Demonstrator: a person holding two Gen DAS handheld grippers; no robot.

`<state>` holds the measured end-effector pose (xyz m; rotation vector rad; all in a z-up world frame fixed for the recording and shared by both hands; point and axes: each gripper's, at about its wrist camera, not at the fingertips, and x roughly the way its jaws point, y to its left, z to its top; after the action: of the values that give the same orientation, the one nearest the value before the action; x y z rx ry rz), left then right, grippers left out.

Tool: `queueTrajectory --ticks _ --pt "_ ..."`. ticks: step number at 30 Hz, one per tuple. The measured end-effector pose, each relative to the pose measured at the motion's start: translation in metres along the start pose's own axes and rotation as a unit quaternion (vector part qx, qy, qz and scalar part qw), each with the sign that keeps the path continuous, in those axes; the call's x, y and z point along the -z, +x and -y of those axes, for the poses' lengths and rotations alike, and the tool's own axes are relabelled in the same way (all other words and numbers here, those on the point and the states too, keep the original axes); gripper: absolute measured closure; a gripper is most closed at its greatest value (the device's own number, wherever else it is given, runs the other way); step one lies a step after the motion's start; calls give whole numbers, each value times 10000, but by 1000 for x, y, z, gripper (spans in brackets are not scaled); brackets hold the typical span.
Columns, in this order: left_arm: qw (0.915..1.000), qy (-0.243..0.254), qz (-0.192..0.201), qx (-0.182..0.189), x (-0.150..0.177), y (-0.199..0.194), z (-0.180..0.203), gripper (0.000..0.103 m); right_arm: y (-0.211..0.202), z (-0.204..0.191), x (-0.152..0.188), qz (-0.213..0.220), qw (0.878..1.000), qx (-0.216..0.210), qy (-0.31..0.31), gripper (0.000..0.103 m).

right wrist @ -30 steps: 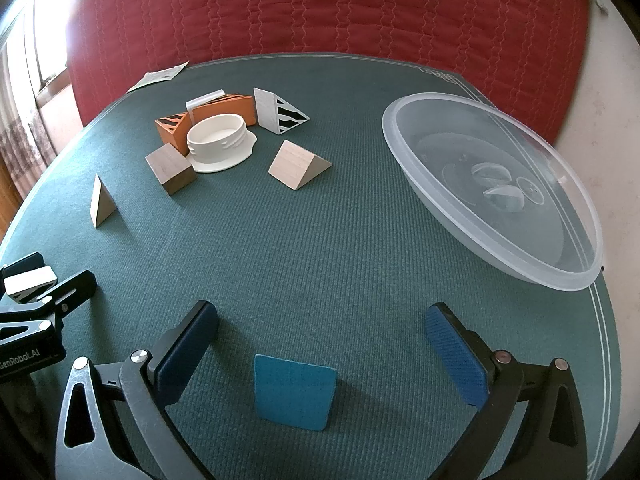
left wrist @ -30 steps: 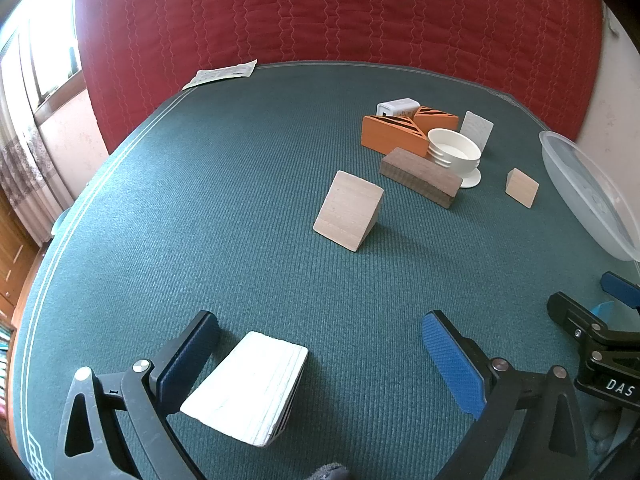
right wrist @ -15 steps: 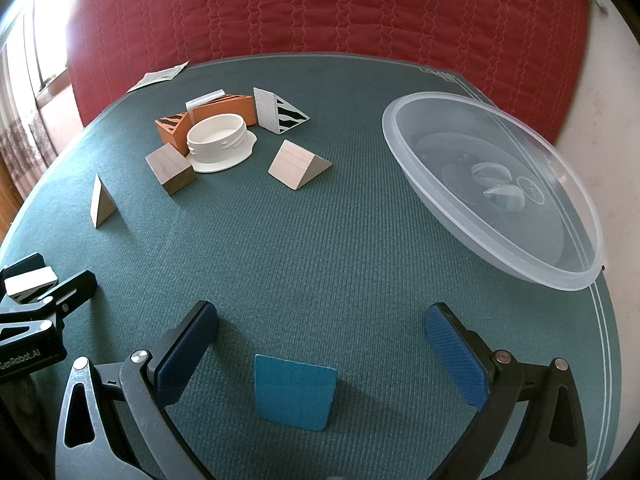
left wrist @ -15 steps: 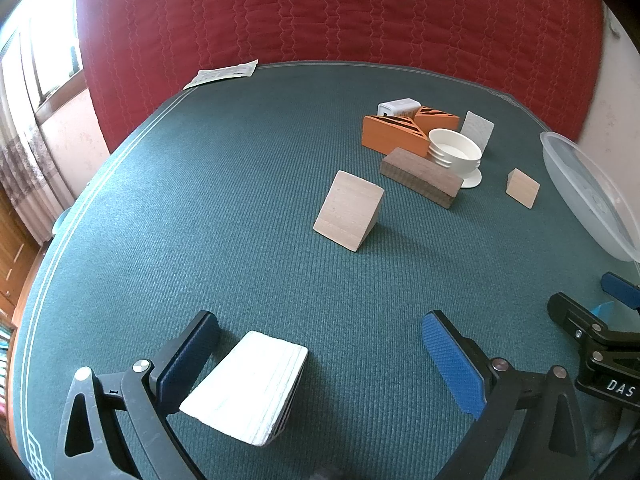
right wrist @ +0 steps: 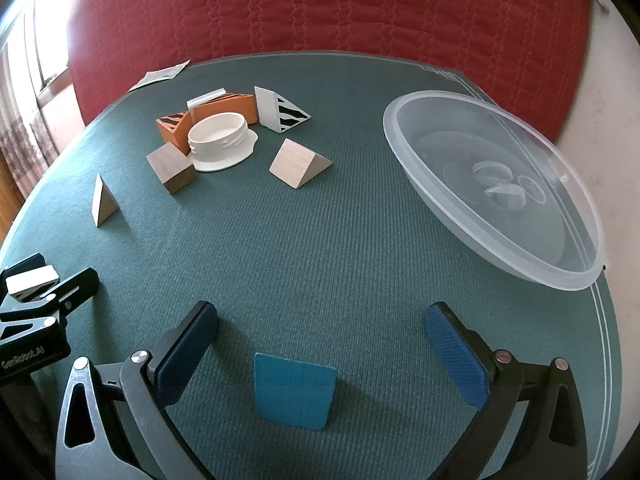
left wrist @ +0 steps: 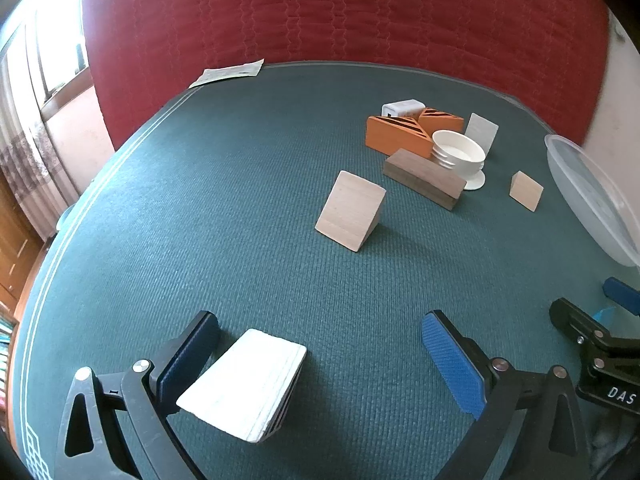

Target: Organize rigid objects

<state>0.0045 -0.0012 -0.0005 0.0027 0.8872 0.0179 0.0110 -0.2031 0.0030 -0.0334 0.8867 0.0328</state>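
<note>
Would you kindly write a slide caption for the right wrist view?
Open right gripper straddles a blue block on green felt, clear plastic bowl ahead right.

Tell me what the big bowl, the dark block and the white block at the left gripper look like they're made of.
Big bowl: translucent plastic, glossy; the cloth shows through its wall.
Dark block: looks like dark-stained wood, matte, with faint grain lines.
White block between the open fingers of the left gripper: probably painted wood or plastic; chalky matte top with fine ridges, black stripes on its side. Cannot tell which.
</note>
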Motion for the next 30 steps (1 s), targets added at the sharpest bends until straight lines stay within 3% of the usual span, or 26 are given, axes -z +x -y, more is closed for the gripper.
queueTrajectory --ticks 6,16,23,30 --pt "10000 -1 -1 -1 0 0 0 0 -4 1 6 29 9999 -102 3 0" --pt "10000 -3 2 27 0 0 -1 0 -21 18 18 241 9949 -937 278 0" --pt "9996 4 25 265 4 -7 -7 0 -37 25 32 398 9926 -1120 261 0" --pt "9993 -146 152 319 17 -27 -23 0 -38 28 36 355 9935 -1060 226 24"
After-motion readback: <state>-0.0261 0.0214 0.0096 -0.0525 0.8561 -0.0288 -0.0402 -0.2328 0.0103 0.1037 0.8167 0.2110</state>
